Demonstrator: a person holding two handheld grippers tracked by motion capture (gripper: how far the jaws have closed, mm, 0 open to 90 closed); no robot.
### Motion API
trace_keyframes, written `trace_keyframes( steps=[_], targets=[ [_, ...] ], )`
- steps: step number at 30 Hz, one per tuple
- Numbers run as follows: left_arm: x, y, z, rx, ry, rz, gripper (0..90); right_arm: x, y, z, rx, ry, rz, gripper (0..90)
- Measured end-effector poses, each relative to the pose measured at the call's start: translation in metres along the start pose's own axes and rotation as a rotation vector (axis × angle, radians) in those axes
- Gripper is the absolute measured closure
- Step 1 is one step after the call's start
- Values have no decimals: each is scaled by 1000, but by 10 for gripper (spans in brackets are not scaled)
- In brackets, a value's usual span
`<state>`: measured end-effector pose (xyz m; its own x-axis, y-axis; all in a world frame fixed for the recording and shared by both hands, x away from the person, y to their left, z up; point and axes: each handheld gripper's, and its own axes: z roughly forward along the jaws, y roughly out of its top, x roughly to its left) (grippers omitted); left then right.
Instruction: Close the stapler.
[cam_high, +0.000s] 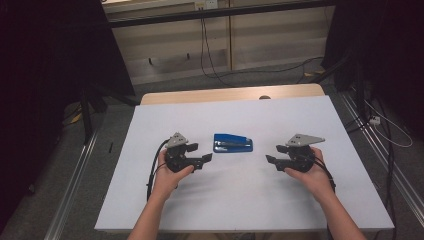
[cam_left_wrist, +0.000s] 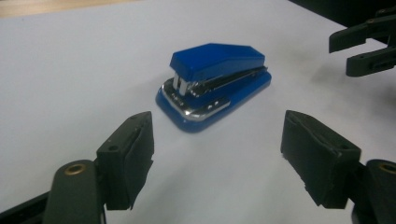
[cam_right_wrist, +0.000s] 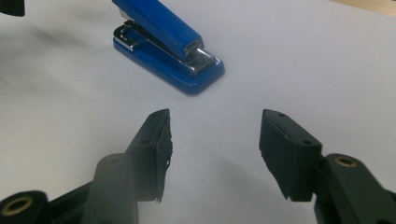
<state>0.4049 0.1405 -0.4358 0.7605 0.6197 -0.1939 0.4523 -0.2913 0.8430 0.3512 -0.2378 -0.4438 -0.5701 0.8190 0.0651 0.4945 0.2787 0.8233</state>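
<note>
Blue and shiny, one stapler (cam_high: 233, 143) lies flat on the white surface (cam_high: 250, 200), in the middle, between the two tools. The left tool (cam_high: 204, 158) sits just to the left of the stapler, and the right tool (cam_high: 270, 159) sits a bit farther off on the other side. Both tools are wide open and hold nothing. Each one points at the stapler but does not touch it.

This looks like the very start: the tools are getting ready to reach for the stapler. Next, one tool would need to move in closer, put its jaws on both sides of the stapler, and squeeze.

Counting: one stapler, two tools, two hands, one surface.
</note>
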Motion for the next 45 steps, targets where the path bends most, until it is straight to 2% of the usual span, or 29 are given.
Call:
trace_keyframes(
  steps=[7,17,20,29,35,45],
  targets=[
    [3,-7,-16,-2,26,-10,210,5,-9,-8,0,4,6,347],
    [9,-11,-30,-19,56,-34,147,5,-20,-19,3,-1,15,296],
    [10,-13,-34,-20,67,-29,136,4,-23,-22,6,-8,6,289],
    [13,-24,-49,-4,101,-27,105,2,-32,-35,-4,-21,20,260],
    [15,-34,-62,-3,106,-25,85,0,-38,-43,-10,-35,37,250],
    [18,-44,-81,-12,123,-26,76,0,-40,-49,-20,-41,35,243]
  ],
)
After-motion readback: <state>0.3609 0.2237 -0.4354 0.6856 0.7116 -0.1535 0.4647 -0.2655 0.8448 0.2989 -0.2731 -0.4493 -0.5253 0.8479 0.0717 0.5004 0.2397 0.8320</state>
